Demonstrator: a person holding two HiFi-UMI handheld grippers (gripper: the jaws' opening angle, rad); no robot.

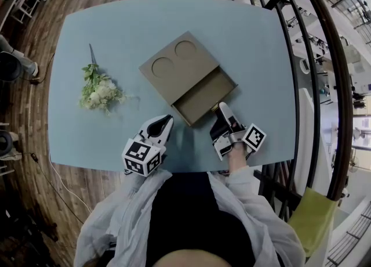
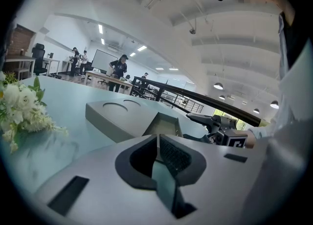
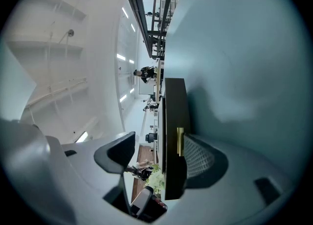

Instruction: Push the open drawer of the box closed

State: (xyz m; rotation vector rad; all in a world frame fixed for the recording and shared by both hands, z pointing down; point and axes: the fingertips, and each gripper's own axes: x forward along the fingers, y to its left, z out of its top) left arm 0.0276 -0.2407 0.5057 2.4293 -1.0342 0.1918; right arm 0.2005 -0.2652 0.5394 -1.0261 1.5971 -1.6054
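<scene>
Right hand-held gripper point(image 1: 222, 111) fronts the drawer point(image 1: 204, 96), jutting diagonally from its box point(image 1: 174, 68).

The place is a large open-plan office or studio floor. Far ahead of the left gripper point(image 1: 167, 119), past the light-blue table point(image 1: 75, 126), people point(image 2: 119, 68) stand at long work tables point(image 2: 100, 77). A white board or screen point(image 2: 105, 58) stands behind them, and an office chair point(image 2: 38, 53) sits off to that gripper's left. Above it, the white ceiling carries strip lights point(image 2: 100, 28) and hanging lamps point(image 2: 218, 86). A black metal railing point(image 1: 324, 86) curves past to the right of the right gripper point(image 1: 223, 109). Wood plank flooring point(image 1: 35, 213) spreads to the left of both tools and behind them.
</scene>
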